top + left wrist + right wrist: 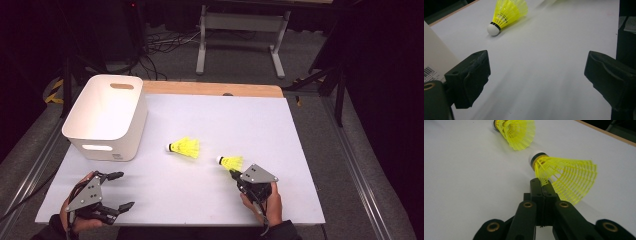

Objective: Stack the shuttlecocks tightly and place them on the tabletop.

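Two yellow shuttlecocks with white corks are on the white table sheet (210, 120). One shuttlecock (185, 147) (507, 12) (517, 131) lies on its side near the middle. My right gripper (234, 173) (541, 183) is shut on the mesh skirt of the other shuttlecock (230, 161) (564, 177), whose cork points away from me. At the front left, my left gripper (122, 190) (536, 67) stands open just above the sheet with nothing between its jaws, facing the middle shuttlecock.
A white plastic bin (107, 117) (434, 57) with handle slots stands at the table's left, just beyond the left gripper. A wooden strip (215, 89) borders the far edge. Metal stand legs and cables are on the floor behind.
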The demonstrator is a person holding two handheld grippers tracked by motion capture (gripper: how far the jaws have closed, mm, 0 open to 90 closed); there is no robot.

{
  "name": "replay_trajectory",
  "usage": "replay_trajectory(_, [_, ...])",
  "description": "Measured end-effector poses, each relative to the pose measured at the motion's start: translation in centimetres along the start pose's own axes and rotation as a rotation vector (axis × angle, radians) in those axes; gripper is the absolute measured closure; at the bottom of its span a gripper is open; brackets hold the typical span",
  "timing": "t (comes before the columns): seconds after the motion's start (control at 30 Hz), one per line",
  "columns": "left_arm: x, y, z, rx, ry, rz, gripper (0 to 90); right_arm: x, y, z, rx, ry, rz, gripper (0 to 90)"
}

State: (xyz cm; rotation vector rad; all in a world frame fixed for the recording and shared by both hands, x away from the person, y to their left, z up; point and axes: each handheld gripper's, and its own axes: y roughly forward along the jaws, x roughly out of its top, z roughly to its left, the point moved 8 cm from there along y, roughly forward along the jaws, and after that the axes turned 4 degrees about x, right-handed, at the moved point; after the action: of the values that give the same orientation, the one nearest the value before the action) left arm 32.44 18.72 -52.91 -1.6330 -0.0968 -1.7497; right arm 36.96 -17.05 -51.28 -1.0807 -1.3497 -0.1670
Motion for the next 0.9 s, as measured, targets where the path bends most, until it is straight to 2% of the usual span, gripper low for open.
replay_trajectory(0.9, [0.0,0.0,0.1,0.0,-0.005,-0.003,7.1,1.2,-1.3,-0.4,0.066,-0.049,-0.045,90.0])
